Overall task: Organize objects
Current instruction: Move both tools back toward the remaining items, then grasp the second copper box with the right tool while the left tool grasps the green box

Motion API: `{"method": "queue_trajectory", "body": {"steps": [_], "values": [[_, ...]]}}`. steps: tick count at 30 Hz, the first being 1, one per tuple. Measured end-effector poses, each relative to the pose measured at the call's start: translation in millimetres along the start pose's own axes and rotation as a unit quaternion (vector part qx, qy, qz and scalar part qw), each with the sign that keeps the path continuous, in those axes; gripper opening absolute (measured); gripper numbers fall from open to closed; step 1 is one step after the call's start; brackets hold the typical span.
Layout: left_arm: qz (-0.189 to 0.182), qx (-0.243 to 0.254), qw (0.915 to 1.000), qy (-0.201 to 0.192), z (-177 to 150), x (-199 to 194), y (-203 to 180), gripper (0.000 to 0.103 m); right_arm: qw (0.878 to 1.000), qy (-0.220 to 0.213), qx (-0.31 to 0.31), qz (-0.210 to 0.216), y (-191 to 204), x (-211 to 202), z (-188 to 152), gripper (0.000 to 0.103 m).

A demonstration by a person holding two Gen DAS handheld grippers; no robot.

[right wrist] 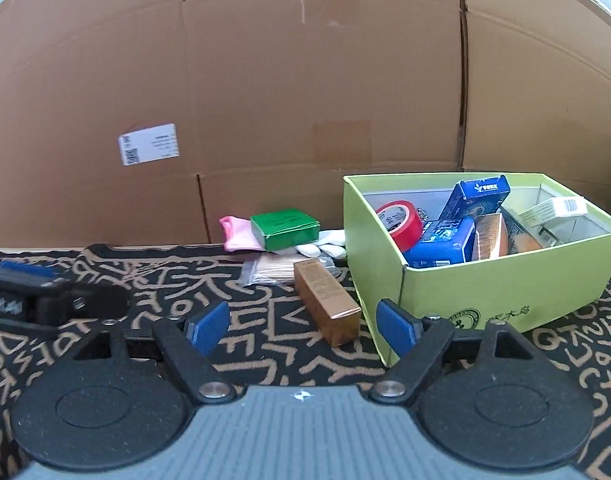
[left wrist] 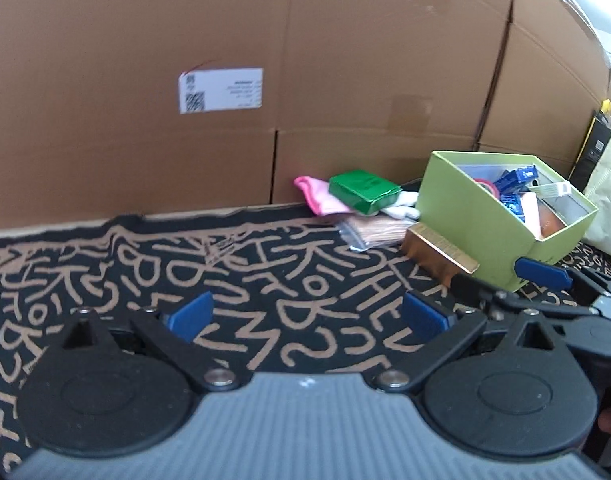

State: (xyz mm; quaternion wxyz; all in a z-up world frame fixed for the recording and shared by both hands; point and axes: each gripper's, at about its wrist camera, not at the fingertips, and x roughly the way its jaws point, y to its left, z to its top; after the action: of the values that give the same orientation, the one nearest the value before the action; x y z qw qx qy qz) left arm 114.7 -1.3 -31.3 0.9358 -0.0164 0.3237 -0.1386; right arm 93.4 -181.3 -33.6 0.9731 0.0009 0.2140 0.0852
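Both claws, the left gripper [left wrist: 311,316] and the right gripper [right wrist: 303,326], are wide open and hold nothing, while the gold box [right wrist: 325,300] lies on the patterned cloth [right wrist: 265,360] just beside the green box [right wrist: 485,292] full of things.

I see tall cardboard cartons [right wrist: 305,80] walling off the back, one bearing a white shipping label [right wrist: 148,149] (print too blurred to read). Underneath lies a black cloth [left wrist: 265,280] scrawled with tan letters.
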Motion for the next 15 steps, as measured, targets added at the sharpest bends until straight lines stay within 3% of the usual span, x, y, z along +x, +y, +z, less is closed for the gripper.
{"method": "queue_trajectory", "body": {"steps": [6, 15], "values": [[0.000, 0.006, 1.0000, 0.005, 1, 12, 1, 0.103, 1.000, 0.004, 0.014, -0.005, -9, 15, 2, 0.074], [-0.001, 0.017, 0.9998, 0.007, 14, 30, -3, 0.103, 0.998, 0.023, 0.020, -0.061, -16, 50, 2, 0.074]]}}
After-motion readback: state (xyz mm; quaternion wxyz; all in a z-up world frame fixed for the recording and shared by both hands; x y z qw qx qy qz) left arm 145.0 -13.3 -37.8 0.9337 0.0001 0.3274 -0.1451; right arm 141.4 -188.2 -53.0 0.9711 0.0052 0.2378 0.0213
